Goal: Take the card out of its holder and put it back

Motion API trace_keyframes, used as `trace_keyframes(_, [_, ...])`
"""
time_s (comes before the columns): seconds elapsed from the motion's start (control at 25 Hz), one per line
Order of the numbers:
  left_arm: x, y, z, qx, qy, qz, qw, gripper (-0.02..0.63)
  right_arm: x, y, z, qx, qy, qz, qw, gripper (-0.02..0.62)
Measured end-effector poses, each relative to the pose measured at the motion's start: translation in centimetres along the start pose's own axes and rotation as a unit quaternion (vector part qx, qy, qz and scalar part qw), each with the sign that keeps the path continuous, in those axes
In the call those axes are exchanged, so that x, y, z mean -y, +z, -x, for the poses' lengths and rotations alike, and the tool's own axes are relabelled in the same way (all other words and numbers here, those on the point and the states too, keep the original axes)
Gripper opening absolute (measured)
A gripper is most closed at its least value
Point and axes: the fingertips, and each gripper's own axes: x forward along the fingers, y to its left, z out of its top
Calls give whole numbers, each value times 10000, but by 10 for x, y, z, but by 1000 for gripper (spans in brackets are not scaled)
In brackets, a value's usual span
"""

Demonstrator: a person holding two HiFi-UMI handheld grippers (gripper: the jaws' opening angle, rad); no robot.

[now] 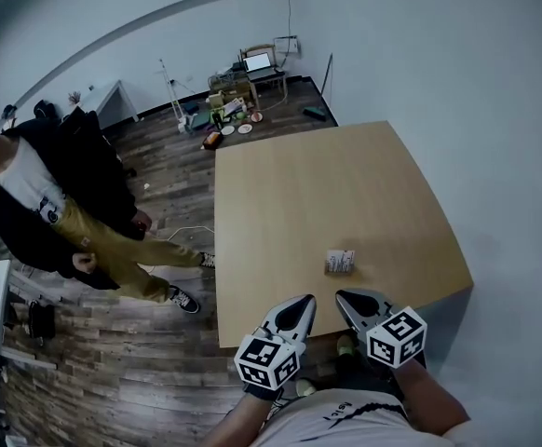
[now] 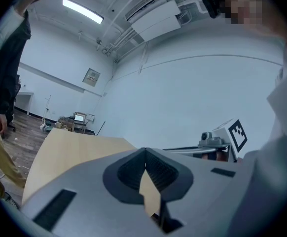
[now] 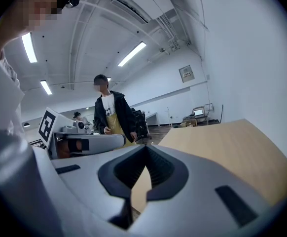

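I see the left gripper (image 1: 301, 307) and the right gripper (image 1: 347, 298) side by side at the near edge of the table (image 1: 345, 184). Both have their jaws closed on nothing. The small white card holder (image 1: 340, 262) stands on the table just beyond them, untouched.

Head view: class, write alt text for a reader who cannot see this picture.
Two grey grippers with black-and-white marker cubes, left gripper and right gripper, are held with fingers closed at the near edge of a light wooden table, just short of a small white card holder. A person in a black jacket stands on the wood floor at left.
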Motion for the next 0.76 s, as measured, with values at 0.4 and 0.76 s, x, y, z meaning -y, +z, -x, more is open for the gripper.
trace_keyframes(0.4, [-3, 6, 11, 68, 4, 1, 10000, 12, -12, 6, -1, 37, -22, 81, 10000, 14])
trace_keyframes(0.76, [-9, 29, -19, 95, 65, 6, 9999, 12, 13, 33, -12, 36, 53, 110, 9999, 14])
